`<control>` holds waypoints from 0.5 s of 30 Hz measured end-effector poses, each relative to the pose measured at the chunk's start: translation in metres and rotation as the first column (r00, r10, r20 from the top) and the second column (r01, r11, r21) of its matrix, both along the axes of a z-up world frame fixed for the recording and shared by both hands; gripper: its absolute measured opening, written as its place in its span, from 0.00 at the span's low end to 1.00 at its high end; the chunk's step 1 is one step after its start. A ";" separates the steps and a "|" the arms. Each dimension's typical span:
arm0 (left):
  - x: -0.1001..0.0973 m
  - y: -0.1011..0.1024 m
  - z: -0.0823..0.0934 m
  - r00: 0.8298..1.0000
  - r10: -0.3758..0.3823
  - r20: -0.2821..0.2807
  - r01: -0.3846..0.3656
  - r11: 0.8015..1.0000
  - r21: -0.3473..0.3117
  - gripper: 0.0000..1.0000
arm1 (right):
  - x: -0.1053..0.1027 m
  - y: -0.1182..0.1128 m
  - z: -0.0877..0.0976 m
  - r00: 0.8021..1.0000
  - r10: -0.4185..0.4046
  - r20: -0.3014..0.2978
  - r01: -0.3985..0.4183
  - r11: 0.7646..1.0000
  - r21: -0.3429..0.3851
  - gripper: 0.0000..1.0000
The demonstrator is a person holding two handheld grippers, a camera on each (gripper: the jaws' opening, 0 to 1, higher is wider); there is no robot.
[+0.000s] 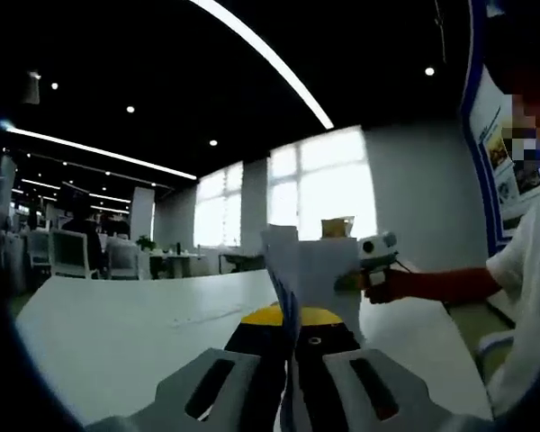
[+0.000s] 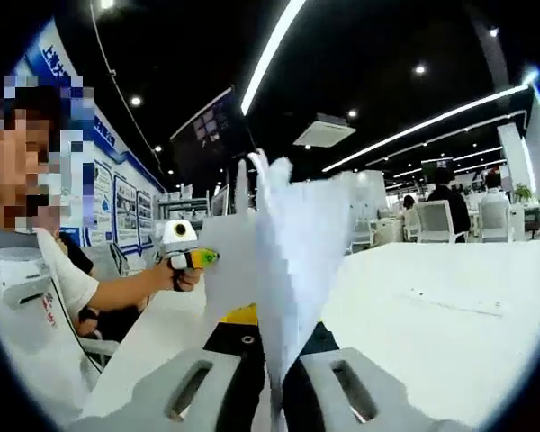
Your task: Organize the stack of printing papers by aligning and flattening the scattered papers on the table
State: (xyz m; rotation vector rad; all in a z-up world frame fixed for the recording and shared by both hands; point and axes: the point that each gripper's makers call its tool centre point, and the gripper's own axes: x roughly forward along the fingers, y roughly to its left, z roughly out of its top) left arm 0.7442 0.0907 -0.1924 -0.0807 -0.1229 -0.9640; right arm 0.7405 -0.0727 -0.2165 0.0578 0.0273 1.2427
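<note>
Currently the papers (image 1: 299,270) stand upright off the table (image 1: 126,333), pinched at opposite edges. In the left gripper view the stack rises at centre frame, its near edge running down between the jaws of the left gripper (image 1: 292,382), which are closed on it. In the right gripper view the papers (image 2: 292,261) fan up from bottom centre, sheets splayed and uneven along the top, the right gripper (image 2: 274,391) clamped on their lower edge. Each gripper appears in the other's view: the right gripper (image 1: 376,256) at centre right of the left gripper view, held by a hand (image 1: 382,286); the left gripper (image 2: 184,247) at centre left of the right gripper view, likewise in a hand (image 2: 182,274). Whether every sheet is caught in either grip can't be told. The table runs white and flat below the stack in both views, with a faint mark or loose sheet lying on it at right of the right gripper view. Chairs (image 1: 72,252) and office desks sit far back. Risks, as judged: the fanned sheets look loosely gathered, so an inner sheet may slip out if either grip eases. Pulling the two grippers apart could tear or crease the edges. Tapping the stack down at a tilt would leave the corners misaligned.
</note>
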 end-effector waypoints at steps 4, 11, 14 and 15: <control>0.012 0.004 0.030 0.998 0.058 0.021 -0.057 0.998 -0.036 0.06 | -0.002 0.006 0.030 1.000 -0.019 0.011 0.018 0.999 0.044 0.00; 0.009 0.000 0.006 0.999 0.042 0.016 -0.042 0.999 -0.011 0.25 | -0.006 0.005 0.002 1.000 -0.002 0.012 0.002 1.000 0.019 0.13; 0.009 0.000 0.003 0.999 0.044 0.017 -0.044 0.999 -0.014 0.23 | -0.002 0.002 0.000 1.000 -0.013 0.009 0.013 0.999 0.034 0.10; 0.009 -0.001 0.005 0.999 0.041 0.017 -0.041 0.999 -0.015 0.20 | -0.003 0.002 0.001 1.000 -0.005 -0.012 0.005 0.999 0.037 0.01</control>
